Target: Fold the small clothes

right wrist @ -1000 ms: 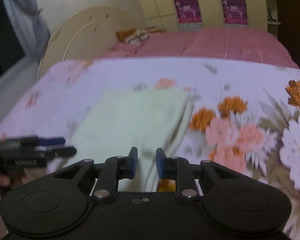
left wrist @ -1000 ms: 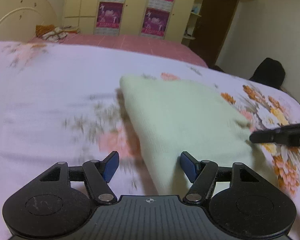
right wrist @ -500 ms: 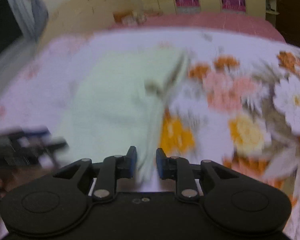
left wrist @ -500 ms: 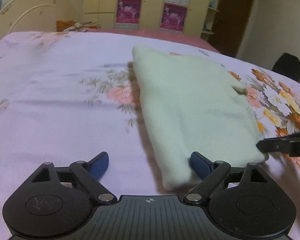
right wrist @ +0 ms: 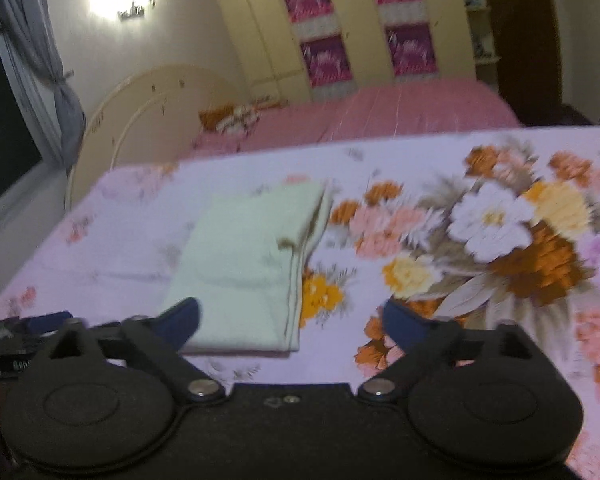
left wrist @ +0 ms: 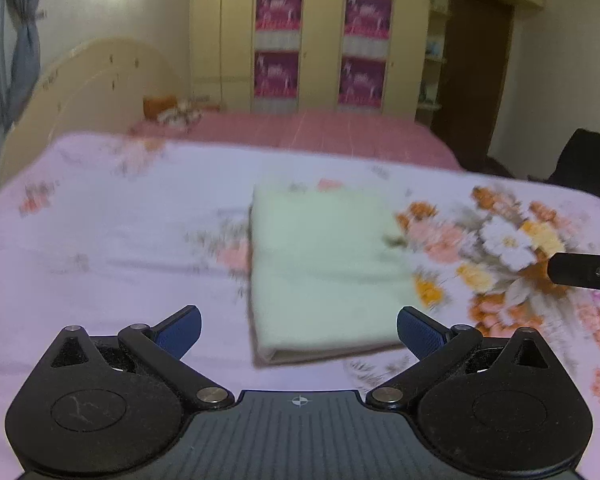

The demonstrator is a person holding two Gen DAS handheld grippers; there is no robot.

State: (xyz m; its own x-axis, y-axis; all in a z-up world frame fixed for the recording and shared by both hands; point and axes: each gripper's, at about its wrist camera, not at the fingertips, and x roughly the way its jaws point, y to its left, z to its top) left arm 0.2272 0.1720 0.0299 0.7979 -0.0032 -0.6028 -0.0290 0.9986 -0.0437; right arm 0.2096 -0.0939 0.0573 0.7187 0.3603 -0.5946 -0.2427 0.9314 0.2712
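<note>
A pale green garment (left wrist: 324, 264) lies folded into a flat rectangle on the floral bed sheet (left wrist: 112, 240). It also shows in the right wrist view (right wrist: 252, 256), layered edges on its right side. My left gripper (left wrist: 299, 328) is open and empty, raised above the garment's near edge. My right gripper (right wrist: 292, 320) is open and empty, above the garment's near right corner. The right gripper's finger shows at the right edge of the left wrist view (left wrist: 584, 272). The left gripper shows at the left edge of the right wrist view (right wrist: 24, 328).
A pink bed (left wrist: 308, 132) with a cushion (left wrist: 160, 106) lies beyond. A cream headboard (left wrist: 92, 84) stands at left, wardrobes (left wrist: 320, 32) at the back, a dark chair (left wrist: 584, 160) at right, a curtain (right wrist: 32, 48) at far left.
My right gripper has opened and let go of the garment. Both grippers have lifted and drawn back from the garment. My left gripper has opened wider.
</note>
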